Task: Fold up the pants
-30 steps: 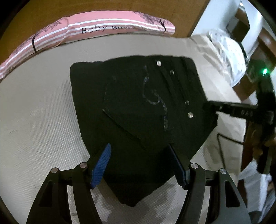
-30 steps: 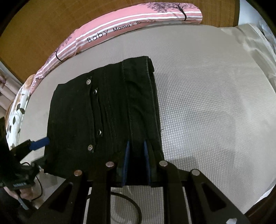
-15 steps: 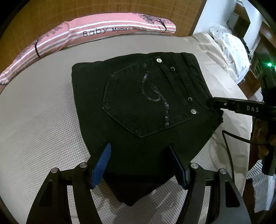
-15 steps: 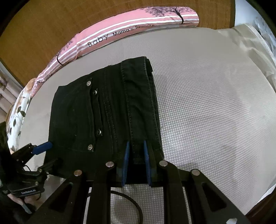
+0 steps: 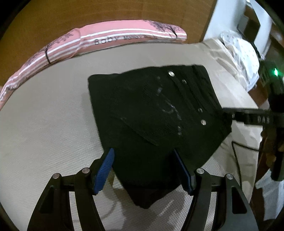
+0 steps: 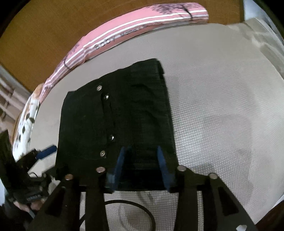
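The black pants (image 5: 156, 113) lie folded into a compact block on the beige mattress (image 5: 44, 124), back pocket and metal rivets facing up. They also show in the right wrist view (image 6: 117, 120). My left gripper (image 5: 144, 154) is open, its blue pads (image 5: 104, 168) straddling the near corner of the pants. My right gripper (image 6: 141, 151) is open over the waistband edge, with the cloth between its blue pads (image 6: 119, 161). It shows from the side in the left wrist view (image 5: 229, 111) at the pants' right edge.
A pink striped pillow (image 5: 106, 39) lies along the wooden headboard (image 5: 106, 12). A white spotted cloth (image 5: 243, 53) sits past the mattress's right edge. A black cable (image 6: 134, 211) lies on the mattress below my right gripper. A floral pillow (image 6: 26, 117) is at the left.
My right gripper has opened; it was shut on the waistband edge before. The left gripper stays open and has shifted slightly; both views are motion-blurred.
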Tool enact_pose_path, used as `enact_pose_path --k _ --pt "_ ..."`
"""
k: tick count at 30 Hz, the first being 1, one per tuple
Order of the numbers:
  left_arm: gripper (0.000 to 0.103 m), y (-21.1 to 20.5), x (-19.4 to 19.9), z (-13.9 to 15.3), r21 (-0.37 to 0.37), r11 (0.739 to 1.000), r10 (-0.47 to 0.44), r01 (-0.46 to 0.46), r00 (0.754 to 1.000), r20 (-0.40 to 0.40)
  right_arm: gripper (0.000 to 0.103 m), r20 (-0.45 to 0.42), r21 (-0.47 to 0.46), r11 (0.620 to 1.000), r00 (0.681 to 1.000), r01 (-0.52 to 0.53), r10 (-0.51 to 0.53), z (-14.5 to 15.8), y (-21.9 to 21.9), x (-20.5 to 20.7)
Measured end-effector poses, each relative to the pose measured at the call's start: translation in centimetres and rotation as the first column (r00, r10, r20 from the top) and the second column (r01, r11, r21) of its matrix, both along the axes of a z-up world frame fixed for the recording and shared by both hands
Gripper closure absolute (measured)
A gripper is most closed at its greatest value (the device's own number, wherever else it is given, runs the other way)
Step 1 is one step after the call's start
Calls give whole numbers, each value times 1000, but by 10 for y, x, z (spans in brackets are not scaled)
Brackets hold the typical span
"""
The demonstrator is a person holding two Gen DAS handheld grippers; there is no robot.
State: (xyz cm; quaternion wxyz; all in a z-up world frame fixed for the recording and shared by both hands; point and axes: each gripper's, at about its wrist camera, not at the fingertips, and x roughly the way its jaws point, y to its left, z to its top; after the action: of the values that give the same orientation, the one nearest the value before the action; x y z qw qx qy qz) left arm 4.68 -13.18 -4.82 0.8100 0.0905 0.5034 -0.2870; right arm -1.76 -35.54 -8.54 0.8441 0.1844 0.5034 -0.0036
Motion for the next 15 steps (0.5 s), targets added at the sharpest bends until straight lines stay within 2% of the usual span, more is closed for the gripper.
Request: enact_pose_path --k 3,7,9,11,12,15 --pt "35 19 16 1 -73 996 55 -60 997 -61 50 -3 -28 999 999 -43 43 2 10 3" --pt "35 47 38 -5 -145 976 141 -163 978 -155 48 2 -25 997 997 -76 76 5 11 4" --pt "35 57 48 -10 -177 964 161 -199 965 -208 48 10 45 996 997 -78 78 7 1 5" --pt "35 64 57 -18 -208 952 161 -222 948 -275 48 31 170 984 998 -56 51 9 -18 5" --pt "35 67 59 -22 -219 947 164 -236 940 -300 48 40 236 971 999 -36 27 9 -30 5" --pt "35 69 63 -31 -251 931 159 -264 914 -372 48 52 337 941 998 8 -27 7 -58 4"
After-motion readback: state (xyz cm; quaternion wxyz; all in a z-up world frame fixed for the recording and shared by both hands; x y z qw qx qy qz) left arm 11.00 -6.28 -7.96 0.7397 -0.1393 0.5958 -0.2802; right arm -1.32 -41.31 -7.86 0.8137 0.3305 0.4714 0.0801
